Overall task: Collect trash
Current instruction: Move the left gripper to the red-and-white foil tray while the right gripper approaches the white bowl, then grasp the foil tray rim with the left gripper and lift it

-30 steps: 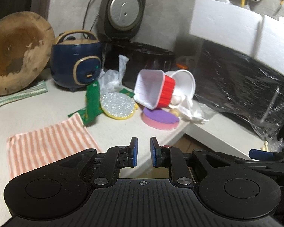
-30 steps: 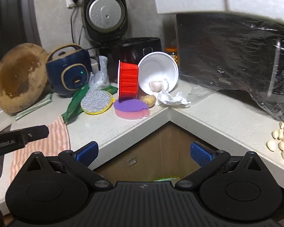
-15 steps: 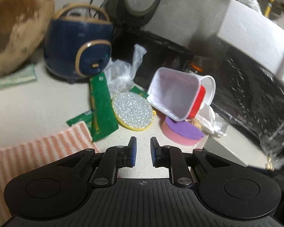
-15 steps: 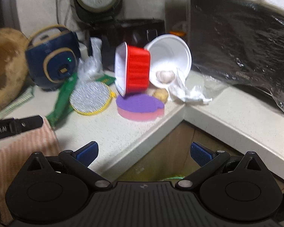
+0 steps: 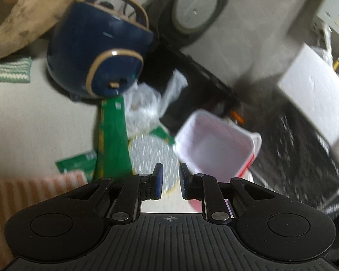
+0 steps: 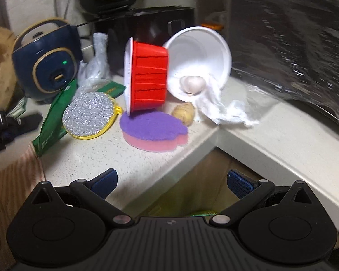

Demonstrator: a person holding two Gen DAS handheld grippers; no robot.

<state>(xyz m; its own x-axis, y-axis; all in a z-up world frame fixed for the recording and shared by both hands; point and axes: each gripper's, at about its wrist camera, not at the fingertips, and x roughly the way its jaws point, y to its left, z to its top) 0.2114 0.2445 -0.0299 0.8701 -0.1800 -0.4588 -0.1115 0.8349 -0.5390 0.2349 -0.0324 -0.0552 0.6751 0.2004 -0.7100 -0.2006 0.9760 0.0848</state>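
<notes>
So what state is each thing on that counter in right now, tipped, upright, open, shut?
Red tub: tipped on its side, rim on the purple sponge.
White bowl: tipped, garlic inside.
Tissue: crumpled, spilling from the bowl.
Blue cooker: upright, green light on.
Green wrapper: lying flat, empty-looking.
Plastic bag: crumpled.
Left gripper: nearly shut, holding nothing.
Right gripper: wide open, empty.

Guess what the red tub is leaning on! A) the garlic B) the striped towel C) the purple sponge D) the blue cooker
C: the red tub lies tipped on its side with its lower rim resting on the purple sponge, apart from the blue cooker.
</notes>
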